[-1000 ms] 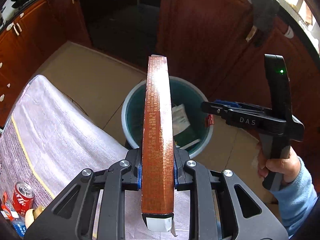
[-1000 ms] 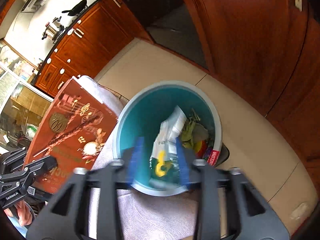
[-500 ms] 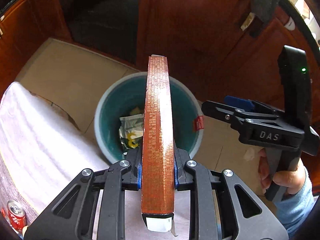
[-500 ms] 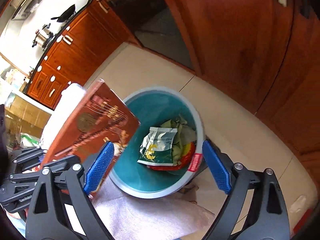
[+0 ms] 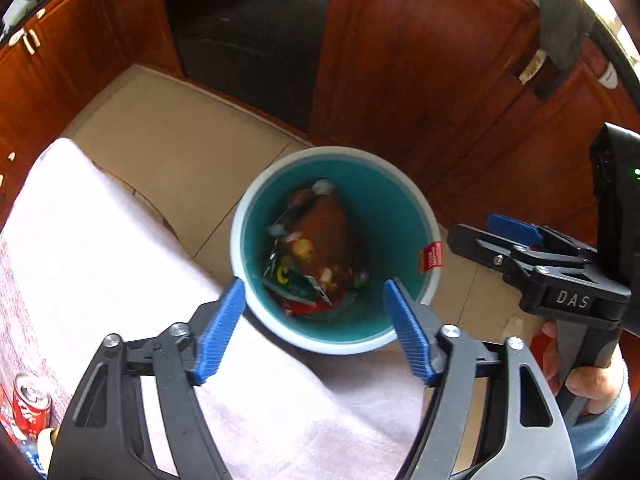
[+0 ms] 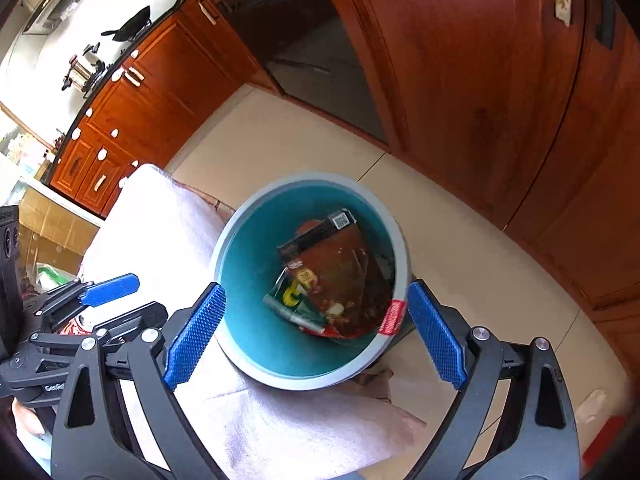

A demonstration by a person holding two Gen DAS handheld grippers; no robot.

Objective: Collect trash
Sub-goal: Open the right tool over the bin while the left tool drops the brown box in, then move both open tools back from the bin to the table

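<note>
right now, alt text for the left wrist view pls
A brown box lies on wrappers inside a teal bin on the floor, between the empty, opening jaws of the left gripper. A white cloth spreads left; the right gripper is at right.

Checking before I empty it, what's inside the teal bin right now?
Inside the teal bin lies a brown box on top of crumpled wrappers. Whatever sits beneath them is covered.

Bright daylight overexposes the white cloth (image 5: 120, 264); fisheye bends the edges, and bin contents blur.
</note>
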